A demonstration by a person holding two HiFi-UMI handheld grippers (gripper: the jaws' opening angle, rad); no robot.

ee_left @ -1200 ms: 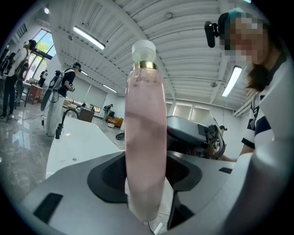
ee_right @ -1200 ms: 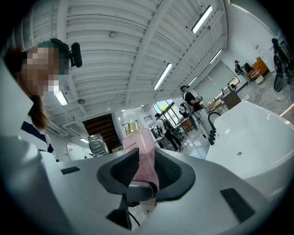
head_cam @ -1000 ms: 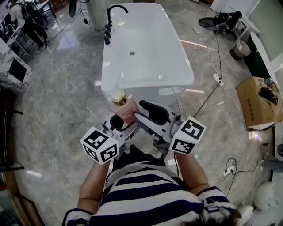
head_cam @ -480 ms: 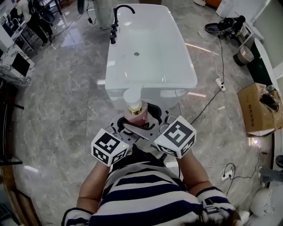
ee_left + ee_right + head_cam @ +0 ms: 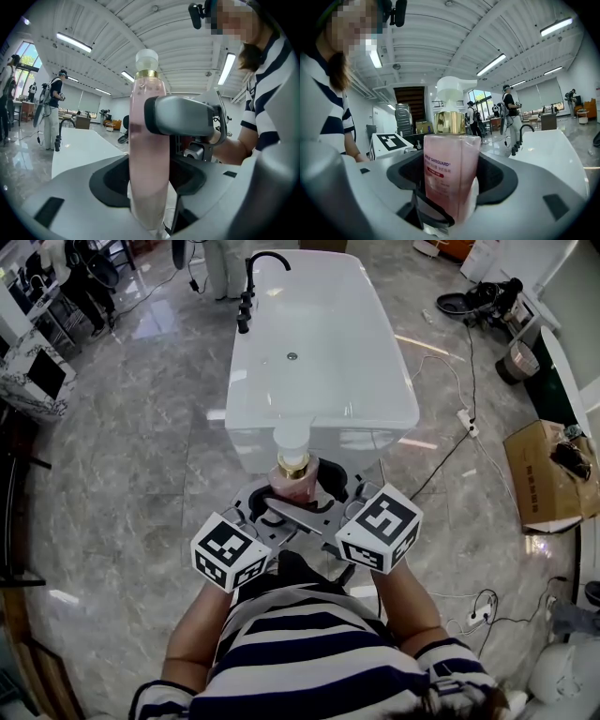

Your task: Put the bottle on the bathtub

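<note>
A pink bottle (image 5: 293, 479) with a gold collar and a white pump stands upright between my two grippers, just short of the near end of the white bathtub (image 5: 323, 362). My left gripper (image 5: 279, 501) is shut on the lower part of the bottle (image 5: 147, 154). From the other side my right gripper (image 5: 311, 497) is shut on it higher up; one of its grey fingers (image 5: 183, 115) lies against the bottle. In the right gripper view the bottle (image 5: 451, 173) fills the space between the jaws, with the bathtub (image 5: 548, 145) off to the right.
A black faucet (image 5: 253, 277) stands at the tub's far left corner. A power strip and cables (image 5: 464, 415) lie on the marble floor to the right, beyond them a cardboard box (image 5: 548, 465) and a bin (image 5: 514, 357). People (image 5: 51, 103) stand in the background.
A second ago the bottle hung tilted in the left gripper with the right gripper open beside it. The grippers have come together, the bottle now stands upright at the centre, and the right has shut on it.
</note>
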